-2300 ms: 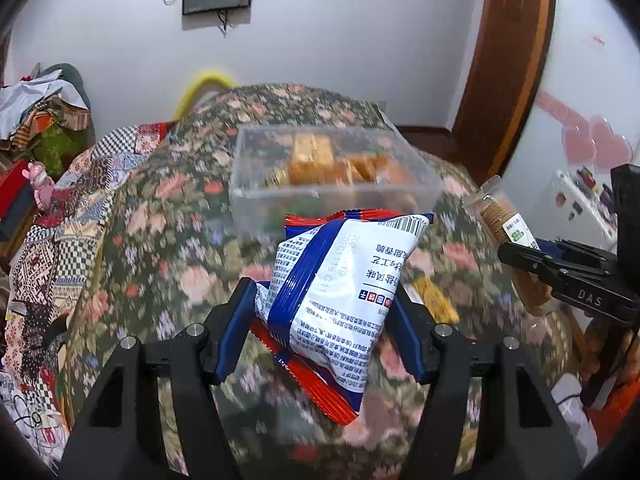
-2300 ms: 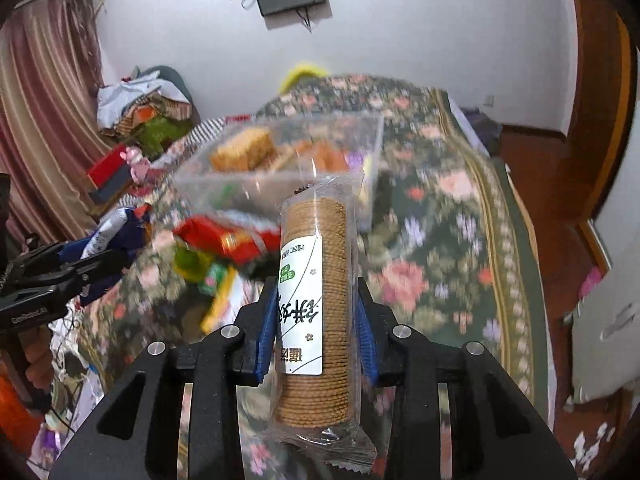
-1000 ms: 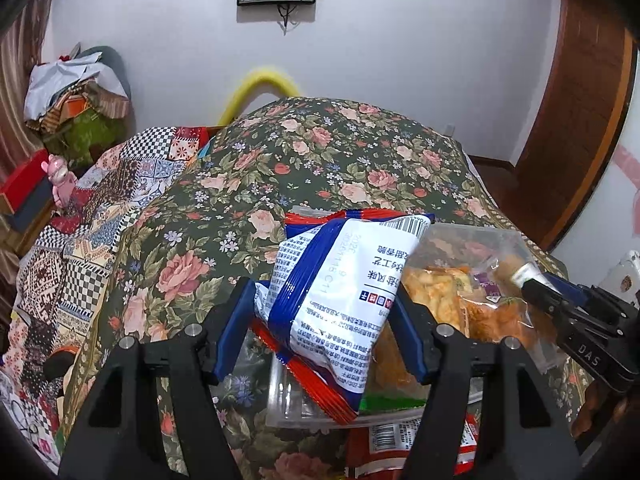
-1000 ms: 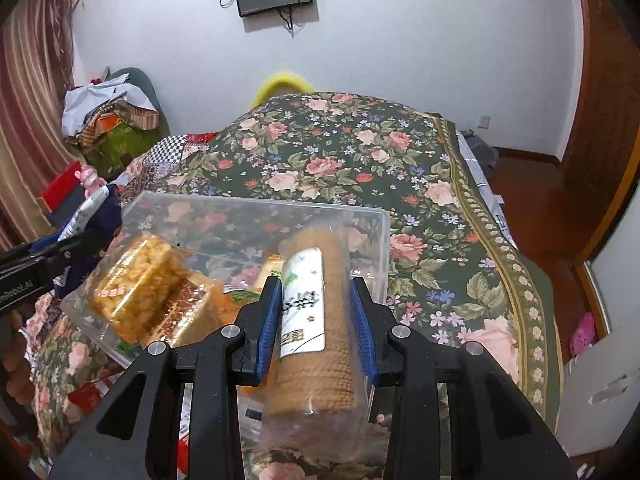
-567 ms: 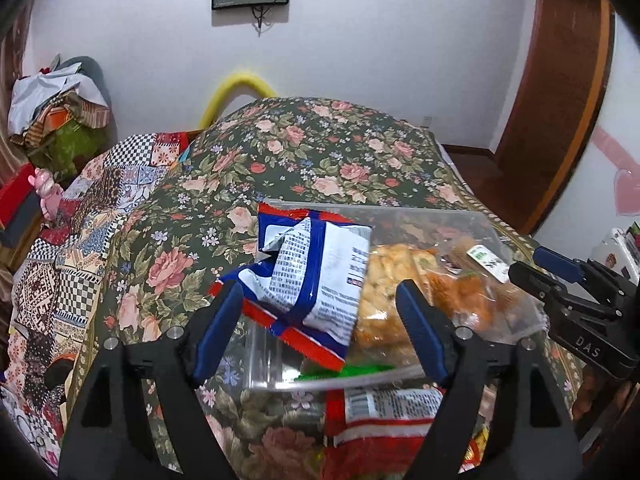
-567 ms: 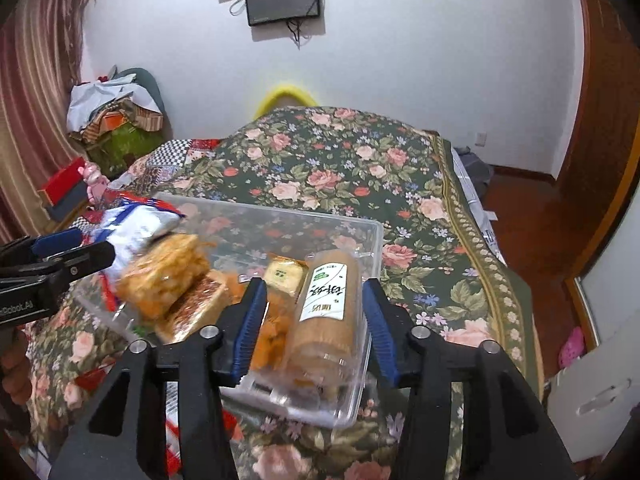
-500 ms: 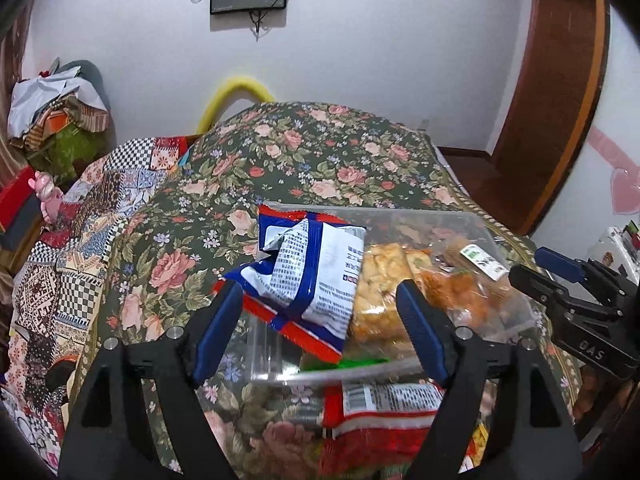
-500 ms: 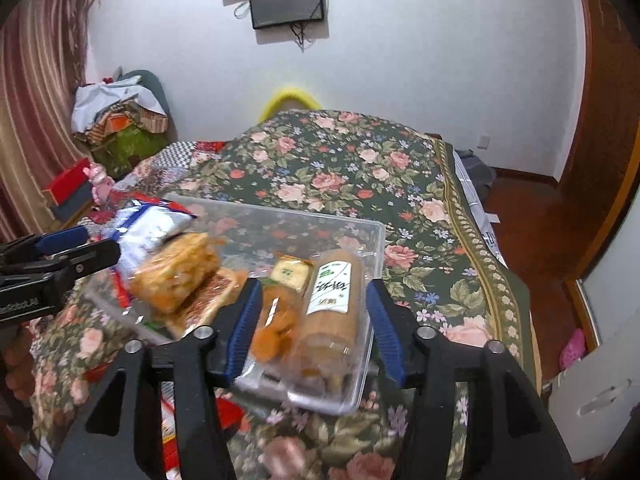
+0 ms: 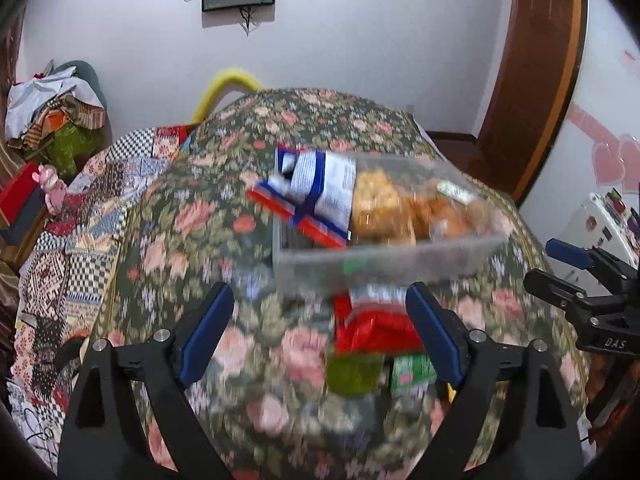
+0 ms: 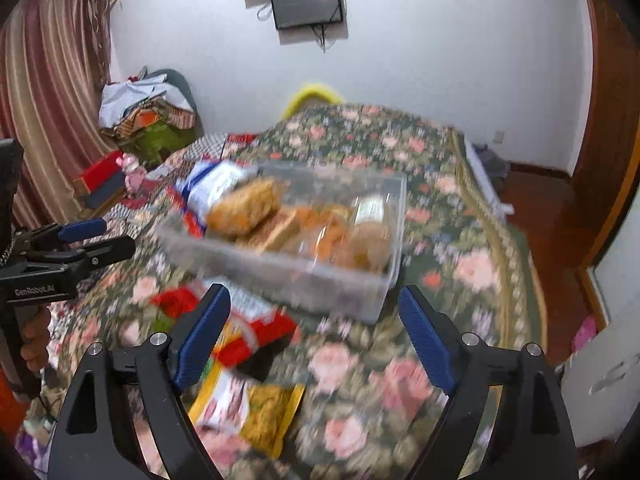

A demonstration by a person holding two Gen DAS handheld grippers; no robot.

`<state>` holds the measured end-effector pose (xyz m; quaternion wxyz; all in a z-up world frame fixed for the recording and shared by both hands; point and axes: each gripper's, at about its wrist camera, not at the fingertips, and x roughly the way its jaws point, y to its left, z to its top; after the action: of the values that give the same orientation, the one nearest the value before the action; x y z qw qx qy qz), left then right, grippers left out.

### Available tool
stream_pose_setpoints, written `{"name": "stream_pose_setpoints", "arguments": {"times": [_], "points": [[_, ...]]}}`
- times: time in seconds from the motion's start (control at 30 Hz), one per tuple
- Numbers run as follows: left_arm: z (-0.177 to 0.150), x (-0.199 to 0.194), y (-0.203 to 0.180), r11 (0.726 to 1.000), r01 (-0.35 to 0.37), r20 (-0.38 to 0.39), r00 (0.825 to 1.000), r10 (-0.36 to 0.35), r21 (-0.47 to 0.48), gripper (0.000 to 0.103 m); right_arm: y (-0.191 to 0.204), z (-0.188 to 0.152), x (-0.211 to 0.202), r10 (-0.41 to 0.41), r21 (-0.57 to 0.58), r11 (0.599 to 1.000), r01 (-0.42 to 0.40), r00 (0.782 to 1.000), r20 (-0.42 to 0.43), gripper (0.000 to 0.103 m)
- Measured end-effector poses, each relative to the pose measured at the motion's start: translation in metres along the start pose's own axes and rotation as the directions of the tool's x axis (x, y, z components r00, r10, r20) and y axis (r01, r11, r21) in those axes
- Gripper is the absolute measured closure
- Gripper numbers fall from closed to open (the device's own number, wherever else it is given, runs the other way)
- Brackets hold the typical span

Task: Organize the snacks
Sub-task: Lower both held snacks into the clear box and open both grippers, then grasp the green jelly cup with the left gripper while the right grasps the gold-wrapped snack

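1. Your clear box (image 9: 384, 264) sits on the bed (image 9: 192, 240), ahead of both claws.
2. In it, the noodle packet (image 9: 316, 192) leans over the left end, the fried snack bags (image 9: 380, 208) lie in the middle, and the biscuit roll (image 10: 370, 228) lies at the right end.
3. Loose packets (image 10: 240, 328) lie on the bed just before the box.
4. Your left claw (image 9: 320, 332) and right claw (image 10: 316, 336) both hang spread wide near those packets, holding nothing.

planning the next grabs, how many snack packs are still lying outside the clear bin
At least 4, blur may hide more: a red pack just before the clear bin, a white-and-yellow pack, a yellow pack beside it, and a green pack.
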<state>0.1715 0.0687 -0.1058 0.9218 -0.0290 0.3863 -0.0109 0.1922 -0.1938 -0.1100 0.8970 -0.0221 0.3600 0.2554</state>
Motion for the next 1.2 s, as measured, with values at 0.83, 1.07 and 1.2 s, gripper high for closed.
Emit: {"name": "stream_pose_setpoints", "arguments": {"times": [0.83,1.07,1.2], "points": [[-0.073,0.04,-0.001,0.998,0.057,-0.134,0.989,-0.06,-0.027,0.025,0.031,-0.066,0.051,0.046,0.018,0.999,-0.043,0.971,-0.235,0.013],[-0.063,0.067,-0.008,0.998,0.06,-0.153,0.986,-0.063,-0.021,0.034,0.01,-0.072,0.047,0.08,0.064,0.996,-0.067,0.967,-0.241,0.04],[-0.06,0.08,-0.008,0.996,0.081,-0.175,0.981,-0.088,-0.048,0.039,0.005,-0.074,0.045,0.079,0.072,0.995,-0.065,0.971,-0.224,0.05]]}}
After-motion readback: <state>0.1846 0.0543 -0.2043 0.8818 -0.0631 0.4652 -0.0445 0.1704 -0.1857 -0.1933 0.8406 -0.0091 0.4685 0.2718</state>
